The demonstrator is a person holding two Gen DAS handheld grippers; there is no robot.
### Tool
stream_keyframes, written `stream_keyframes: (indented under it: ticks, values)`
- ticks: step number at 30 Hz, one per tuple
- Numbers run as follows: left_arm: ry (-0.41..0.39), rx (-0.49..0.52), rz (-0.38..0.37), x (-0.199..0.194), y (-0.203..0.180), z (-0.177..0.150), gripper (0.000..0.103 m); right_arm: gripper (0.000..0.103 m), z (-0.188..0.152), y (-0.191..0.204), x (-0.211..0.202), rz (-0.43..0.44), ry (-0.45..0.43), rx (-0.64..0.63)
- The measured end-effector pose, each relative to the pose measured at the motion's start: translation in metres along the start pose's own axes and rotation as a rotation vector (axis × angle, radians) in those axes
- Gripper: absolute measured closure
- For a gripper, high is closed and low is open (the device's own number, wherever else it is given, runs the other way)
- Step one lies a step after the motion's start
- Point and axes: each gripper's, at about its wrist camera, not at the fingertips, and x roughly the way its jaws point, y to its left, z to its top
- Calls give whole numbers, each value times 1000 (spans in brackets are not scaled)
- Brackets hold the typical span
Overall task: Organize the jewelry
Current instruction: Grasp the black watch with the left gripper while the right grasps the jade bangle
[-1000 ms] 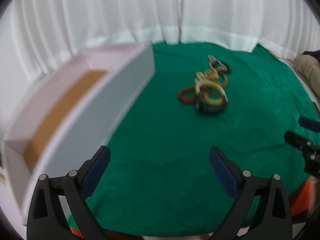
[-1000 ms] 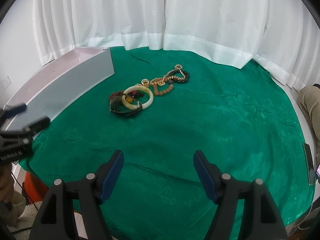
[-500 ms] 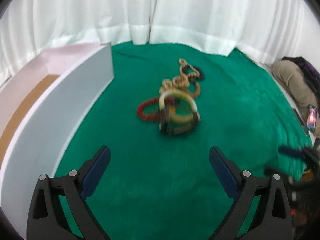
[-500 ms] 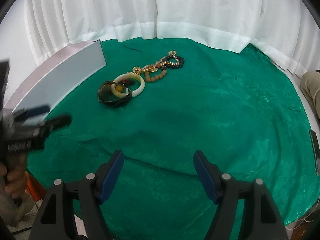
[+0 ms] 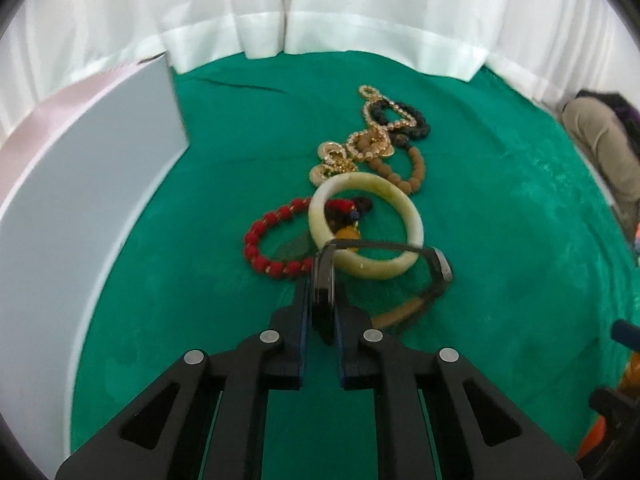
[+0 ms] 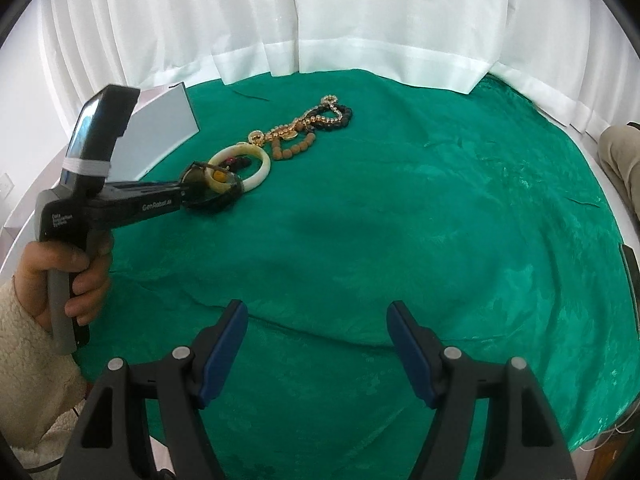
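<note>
Left wrist view first: the left gripper has its jaws pinched tight on the near rim of a dark bangle, which lies at the front of a heap of jewelry on the green cloth. A pale jade-coloured bangle overlaps the dark one; a red bead bracelet sits beside it on the left, and gold chains, brown beads and black beads trail away behind. At the left stands a white box — only its outer wall and pinkish rim show, so whatever it holds is hidden. White curtains close off the back. Right wrist view: the right gripper hangs over bare cloth with its jaws spread wide and nothing between them, well apart from the jewelry. A hand in a fleecy sleeve grips the left tool's handle, its tip buried in the heap — the pinch itself is hard to make out here. The box is cut off by the tool.
</note>
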Motion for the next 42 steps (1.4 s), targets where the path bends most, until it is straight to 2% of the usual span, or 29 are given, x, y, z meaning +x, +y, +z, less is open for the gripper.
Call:
stream_keyframes:
  ticks: [3,6,13,15,17,18,21,22,29,30,31,32,35,42]
  values:
    - [0,-42,-16,-19,13,-11,94,29,3,2,-1,14,-8,-15]
    - [1,-64,3,-41,28,-24,94,29,14,9,2,61,-14,-57]
    - [12,-135,61,-76,56,-54,94,29,77,61,40,270,1,-226]
    - [10,-143,65,-83,60,-59,94,30,95,78,65,332,46,-281]
    - [5,-154,67,-91,63,-65,94,42,109,89,89,357,91,-307]
    - [2,-157,67,-95,65,-68,94,54,116,94,99,360,105,-322]
    - [-5,-168,63,-101,69,-73,94,58,123,105,120,355,139,-380]
    - [-5,-172,63,-102,71,-74,94,66,125,108,128,348,161,-396]
    - [12,-184,57,-94,72,-73,94,73,128,135,165,270,248,-538]
    - [15,-183,57,-93,71,-73,94,75,128,136,164,265,239,-557]
    - [18,-183,58,-93,71,-73,94,88,129,138,165,241,243,-582]
    - [20,-185,56,-93,71,-74,94,89,130,139,165,238,248,-592]
    - [18,-196,42,-98,71,-73,94,92,130,131,151,262,238,-567]
    - [-7,-212,15,-122,69,-71,94,92,132,80,90,476,157,-285]
